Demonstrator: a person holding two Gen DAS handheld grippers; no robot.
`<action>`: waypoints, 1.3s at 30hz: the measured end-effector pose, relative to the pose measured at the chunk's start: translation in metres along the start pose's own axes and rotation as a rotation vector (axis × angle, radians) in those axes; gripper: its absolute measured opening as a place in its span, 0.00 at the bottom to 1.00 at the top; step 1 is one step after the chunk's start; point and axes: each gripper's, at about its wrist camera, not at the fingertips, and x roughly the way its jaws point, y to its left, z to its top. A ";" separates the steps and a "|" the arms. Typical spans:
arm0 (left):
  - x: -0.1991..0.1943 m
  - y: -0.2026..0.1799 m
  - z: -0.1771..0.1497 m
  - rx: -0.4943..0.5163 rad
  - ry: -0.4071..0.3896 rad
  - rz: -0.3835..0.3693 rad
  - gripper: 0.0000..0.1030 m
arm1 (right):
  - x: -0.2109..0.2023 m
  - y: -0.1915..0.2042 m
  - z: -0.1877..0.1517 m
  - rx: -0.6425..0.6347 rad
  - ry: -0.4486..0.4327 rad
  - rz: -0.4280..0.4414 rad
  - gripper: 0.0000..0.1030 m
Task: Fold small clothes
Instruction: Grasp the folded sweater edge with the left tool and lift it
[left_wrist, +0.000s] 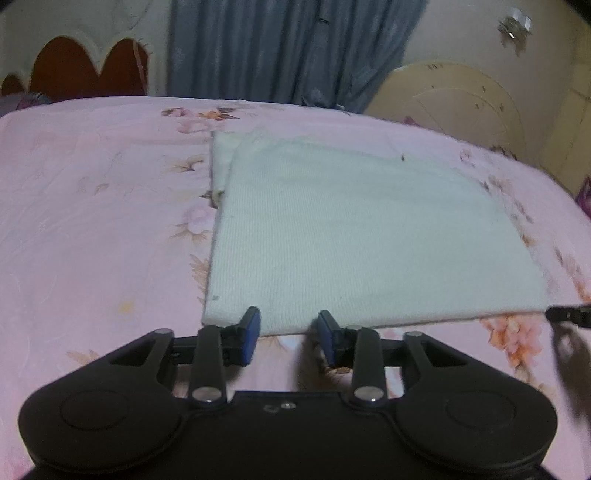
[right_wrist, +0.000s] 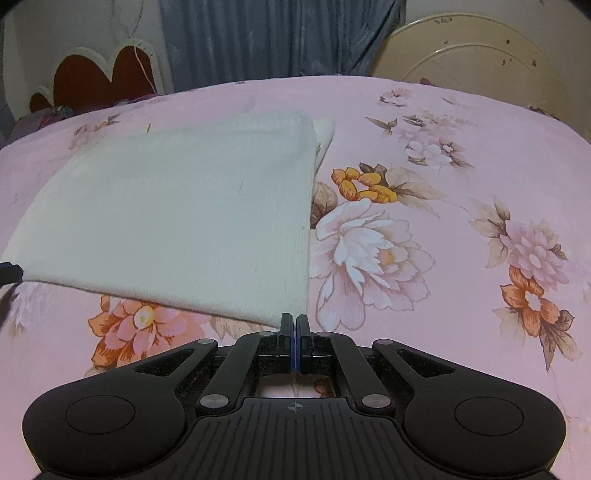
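Note:
A pale green-white knit cloth (left_wrist: 362, 236) lies folded flat on the pink flowered bedspread (left_wrist: 92, 221), with a lower layer peeking out at its far corner. My left gripper (left_wrist: 290, 320) is open; its blue pads (left_wrist: 252, 332) straddle the cloth's near edge close to the left corner without pressing on it. In the right wrist view the same cloth (right_wrist: 177, 221) fills the left half. My right gripper (right_wrist: 294, 322) is shut, its tips right at the cloth's near right corner; whether any fabric is pinched between them is hidden.
The bedspread (right_wrist: 461, 184) stretches wide to the right of the cloth. Behind the bed hang blue curtains (left_wrist: 280, 48), with a red scalloped headboard (left_wrist: 85, 70) at far left and a cream round panel (right_wrist: 476, 51) at far right. The other gripper's tip shows at the frame edges (left_wrist: 569, 314) (right_wrist: 9, 273).

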 end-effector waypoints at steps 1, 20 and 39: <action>-0.009 0.000 -0.002 -0.008 -0.035 0.025 0.72 | -0.008 -0.001 0.000 0.016 -0.022 0.003 0.00; 0.015 0.053 -0.045 -0.801 -0.137 -0.229 0.40 | -0.022 0.030 0.008 0.062 -0.147 0.113 0.00; 0.069 0.059 -0.013 -0.816 -0.173 -0.271 0.08 | 0.077 0.114 0.104 -0.016 -0.126 0.225 0.00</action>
